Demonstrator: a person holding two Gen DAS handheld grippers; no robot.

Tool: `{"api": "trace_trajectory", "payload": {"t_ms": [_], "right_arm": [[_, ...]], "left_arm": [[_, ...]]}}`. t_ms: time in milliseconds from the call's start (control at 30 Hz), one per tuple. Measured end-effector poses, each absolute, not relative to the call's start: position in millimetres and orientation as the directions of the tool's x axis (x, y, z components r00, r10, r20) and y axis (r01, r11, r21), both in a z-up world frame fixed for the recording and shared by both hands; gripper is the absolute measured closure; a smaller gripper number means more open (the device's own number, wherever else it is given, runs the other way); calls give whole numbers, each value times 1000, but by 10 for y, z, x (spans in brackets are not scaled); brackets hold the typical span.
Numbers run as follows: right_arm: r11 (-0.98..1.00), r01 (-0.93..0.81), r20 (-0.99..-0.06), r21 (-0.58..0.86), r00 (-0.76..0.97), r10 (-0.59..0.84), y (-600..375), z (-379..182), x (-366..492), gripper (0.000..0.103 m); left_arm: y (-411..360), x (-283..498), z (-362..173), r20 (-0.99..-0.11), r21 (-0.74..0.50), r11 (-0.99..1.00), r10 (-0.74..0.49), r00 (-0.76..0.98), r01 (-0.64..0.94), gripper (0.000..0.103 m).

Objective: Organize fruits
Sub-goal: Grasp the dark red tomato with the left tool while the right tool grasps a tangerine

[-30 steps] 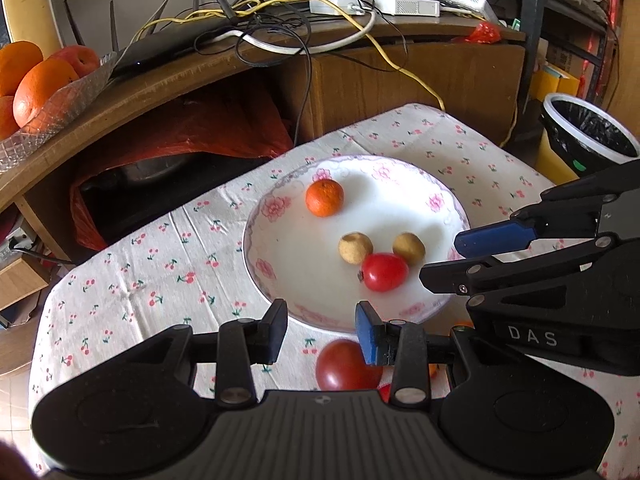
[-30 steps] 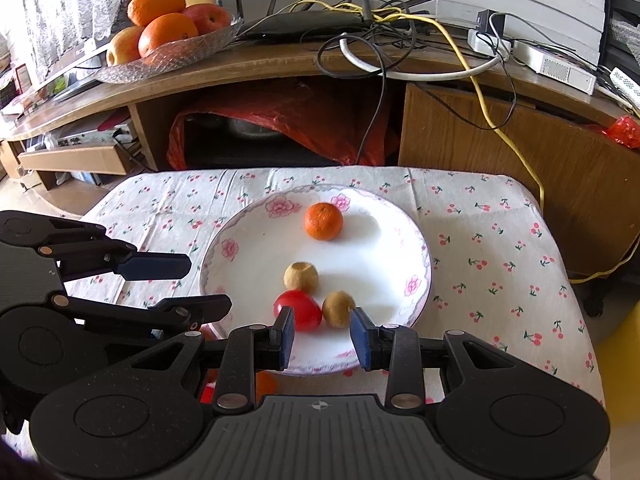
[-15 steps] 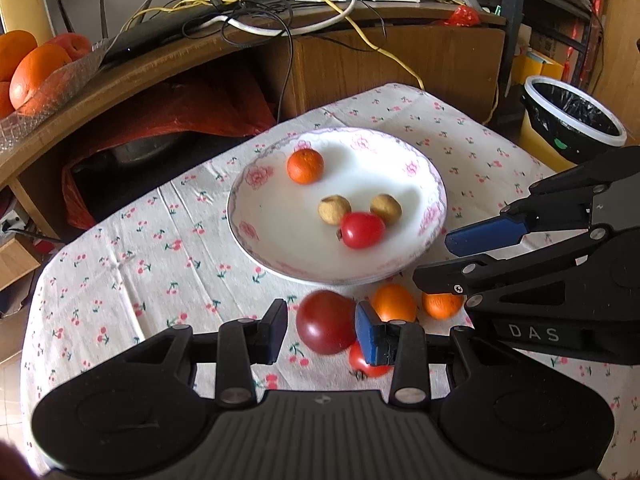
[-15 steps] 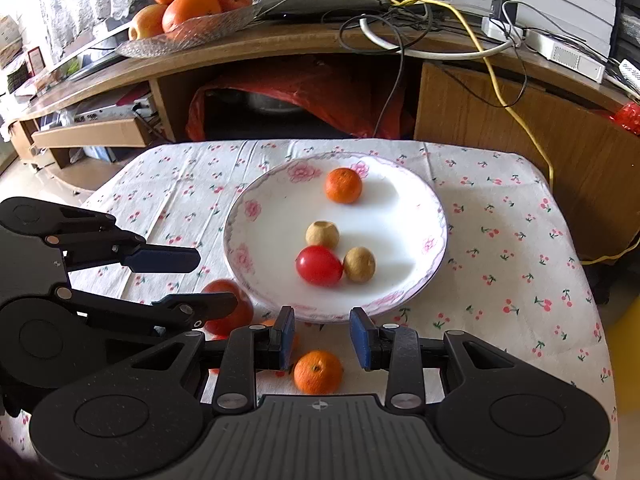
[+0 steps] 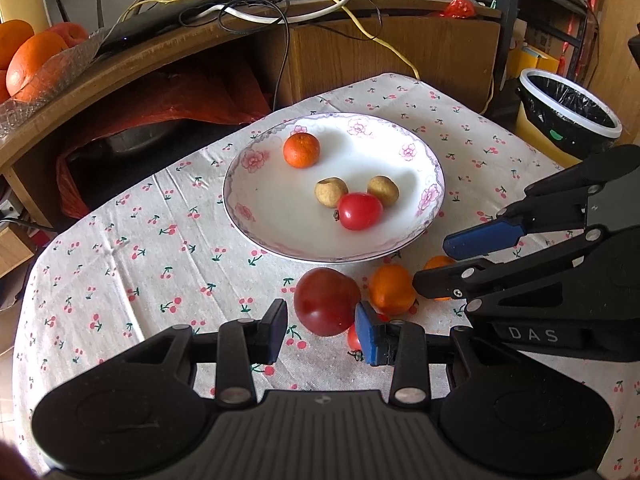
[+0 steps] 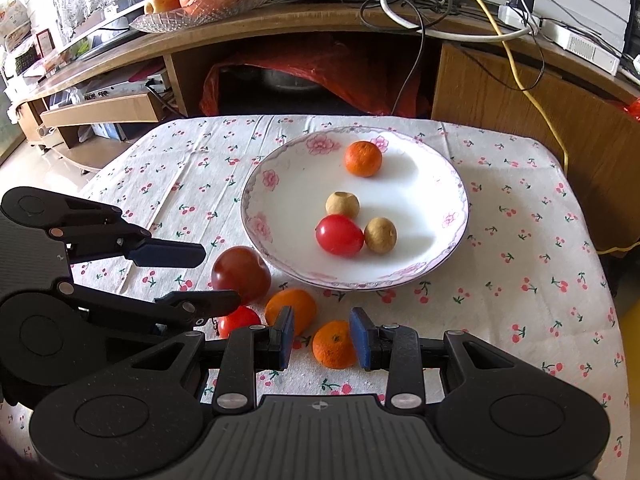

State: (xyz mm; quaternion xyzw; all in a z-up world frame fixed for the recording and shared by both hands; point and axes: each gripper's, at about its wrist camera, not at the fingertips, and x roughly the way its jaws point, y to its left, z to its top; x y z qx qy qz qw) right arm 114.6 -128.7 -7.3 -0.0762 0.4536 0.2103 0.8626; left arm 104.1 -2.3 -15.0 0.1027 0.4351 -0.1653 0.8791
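1. We see a white shallow plate with pink flowers on its rim (image 5: 248, 216) (image 6: 256, 236) near the middle of the cherry-print tablecloth (image 5: 120, 248) (image 6: 520, 280). It holds a small orange mandarin (image 5: 301, 150) (image 6: 363, 159) toward its far rim, two tan round longans (image 5: 331, 192) (image 6: 342, 205) and a red cherry tomato (image 5: 359, 211) (image 6: 339, 235) touching them.
2. Off the plate, along the cloth's near edge, lie a large dark red tomato (image 5: 326, 301) (image 6: 241, 274), an orange persimmon-like fruit (image 5: 390, 289) (image 6: 291, 307), a second small mandarin (image 6: 334, 344) and a small red tomato (image 6: 238, 320).
3. Our left gripper (image 5: 320, 330) (image 6: 218, 276) stands with jaws apart; the dark red tomato sits between its pads, untouched as far as we can tell.
4. Our right gripper (image 6: 322, 338) (image 5: 460, 258) is likewise parted, the second mandarin between the pads with a gap on one side.
5. Each gripper blocks part of the loose fruit in the other's view.
6. A cut-glass bowl of oranges (image 5: 44, 80) (image 6: 208, 12) rests on the wooden desk (image 5: 360, 12) (image 6: 240, 32) beyond the cloth's far edge, among tangled cables.
7. Only the left view shows the black-lined waste bin (image 5: 568, 112); only the right shows the second mandarin whole.
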Motion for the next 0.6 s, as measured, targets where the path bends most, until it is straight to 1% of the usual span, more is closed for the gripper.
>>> {"api": "trace_trajectory", "payload": {"t_ms": [367, 533, 600], "right_arm": [[905, -421, -825, 55, 492, 279, -1331, -142, 1174, 73], [910, -410, -829, 60, 487, 274, -1368, -172, 1200, 73], [911, -408, -832, 65, 482, 275, -1377, -184, 1208, 71]], "left_arm": [[5, 1130, -175, -794, -9, 919, -246, 557, 393, 55], [68, 1228, -210, -797, -78, 924, -284, 533, 375, 53], [87, 1259, -225, -798, -103, 924, -298, 524, 369, 53]]}}
